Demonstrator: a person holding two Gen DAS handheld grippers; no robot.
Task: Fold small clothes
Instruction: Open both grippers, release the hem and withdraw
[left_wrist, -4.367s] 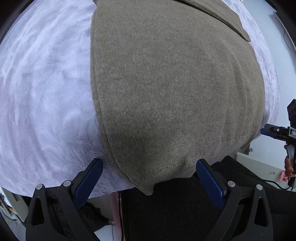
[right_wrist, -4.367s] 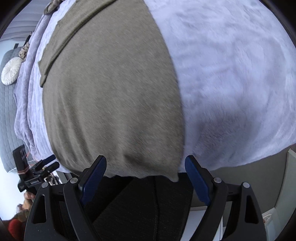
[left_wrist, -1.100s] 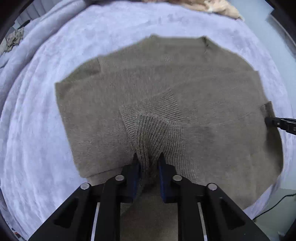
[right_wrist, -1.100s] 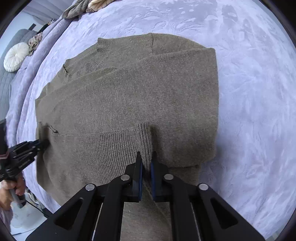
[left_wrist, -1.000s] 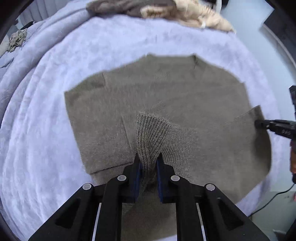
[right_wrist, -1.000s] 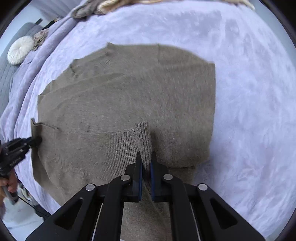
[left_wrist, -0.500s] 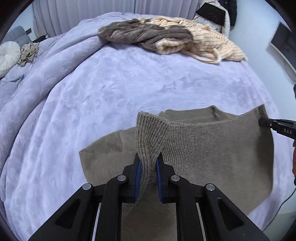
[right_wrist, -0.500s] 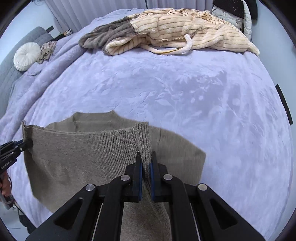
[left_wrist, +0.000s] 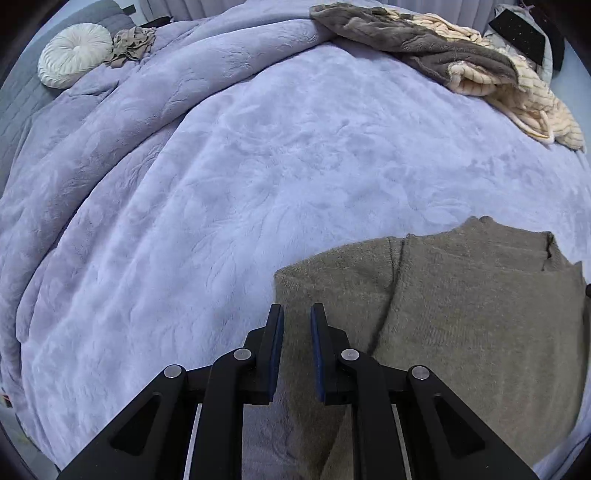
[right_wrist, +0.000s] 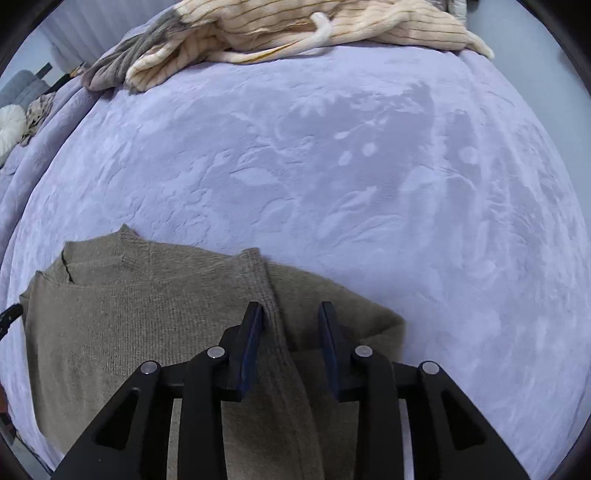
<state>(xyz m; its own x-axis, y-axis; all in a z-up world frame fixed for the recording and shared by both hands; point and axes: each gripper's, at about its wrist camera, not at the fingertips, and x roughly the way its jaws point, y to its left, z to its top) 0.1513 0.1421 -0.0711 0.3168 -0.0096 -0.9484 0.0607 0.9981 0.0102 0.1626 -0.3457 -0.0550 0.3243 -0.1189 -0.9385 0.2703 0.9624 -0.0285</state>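
Note:
An olive-brown knit sweater (left_wrist: 480, 314) lies folded over on itself on the lavender blanket (left_wrist: 258, 166), near the bed's front edge. My left gripper (left_wrist: 297, 310) points down at the sweater's left corner. Its jaws stand only a narrow slit apart, sweater cloth fills the slit, and no hem sticks up past the tips. In the right wrist view the same sweater (right_wrist: 129, 314) shows its ribbed hem (right_wrist: 264, 273) laid on top. My right gripper (right_wrist: 291, 306) is opening. The ribbed hem runs between its jaws, close to the left pad, and is not pressed.
A heap of cream striped and grey-brown clothes (left_wrist: 480, 74) lies at the far side of the bed, also visible as a heap (right_wrist: 295, 29) in the right wrist view. A round white cushion (left_wrist: 74, 55) and a crumpled beige cloth (left_wrist: 133, 44) sit at the far left.
Both grippers carried the lifted hem forward and down, so the sweater now lies folded in half. The right jaws have parted from the hem. The left jaws keep the same narrow gap.

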